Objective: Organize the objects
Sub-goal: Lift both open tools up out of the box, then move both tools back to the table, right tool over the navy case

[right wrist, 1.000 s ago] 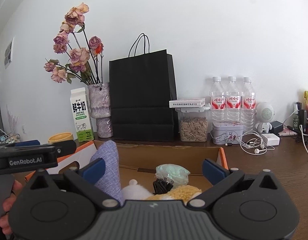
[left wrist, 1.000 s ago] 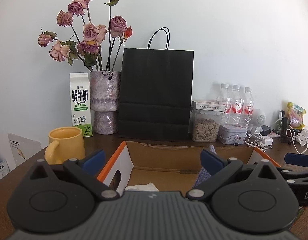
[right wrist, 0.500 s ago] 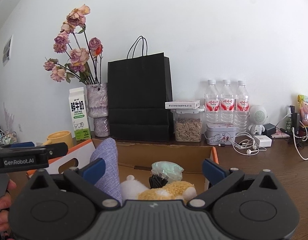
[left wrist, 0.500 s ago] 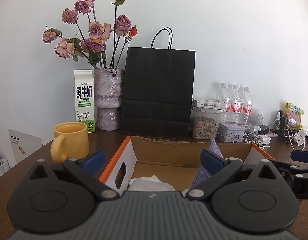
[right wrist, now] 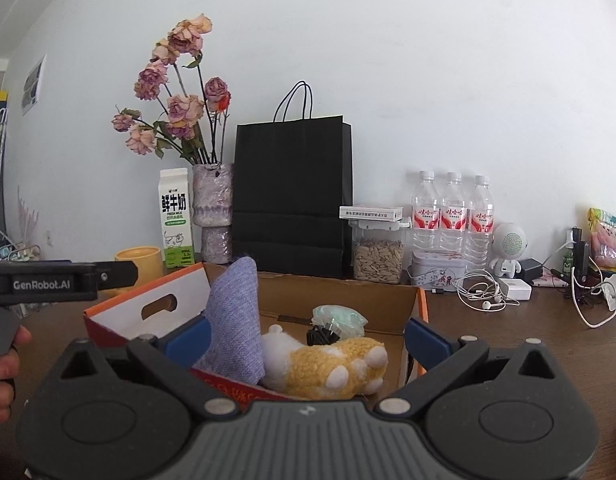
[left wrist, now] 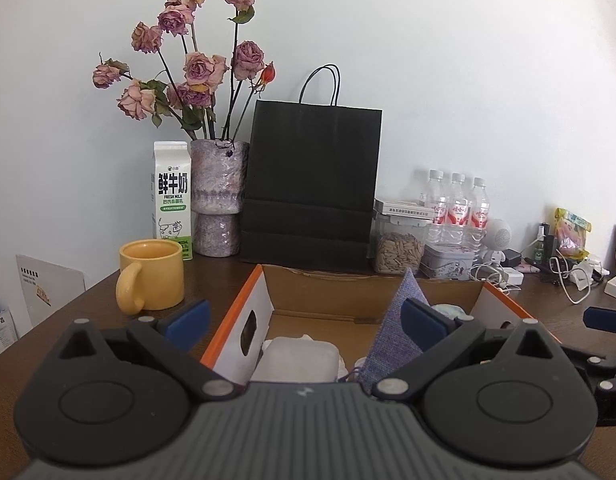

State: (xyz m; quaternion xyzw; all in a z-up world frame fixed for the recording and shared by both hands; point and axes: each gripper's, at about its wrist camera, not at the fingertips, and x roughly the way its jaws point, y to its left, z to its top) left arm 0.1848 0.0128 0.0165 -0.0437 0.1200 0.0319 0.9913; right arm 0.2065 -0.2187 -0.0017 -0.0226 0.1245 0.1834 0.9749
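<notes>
An open cardboard box [right wrist: 340, 292] with orange edges and white outer flaps sits on the brown table [right wrist: 508, 340], near its front edge, with a hand-hole cut in its left flap. Inside, a purple-blue woven cushion [right wrist: 234, 320] stands upright on end against the left wall, its top corner rising above the rim. Beside it, toward the right, a white and yellow plush toy [right wrist: 328, 364] lies on its side, with a pale paw facing forward. Behind the toy, near the back wall, lie a small black clip [right wrist: 322, 334] and a pale green wrapped packet [right wrist: 340, 316]. At the box's left front corner rests a flat white pack [left wrist: 296, 360].
</notes>
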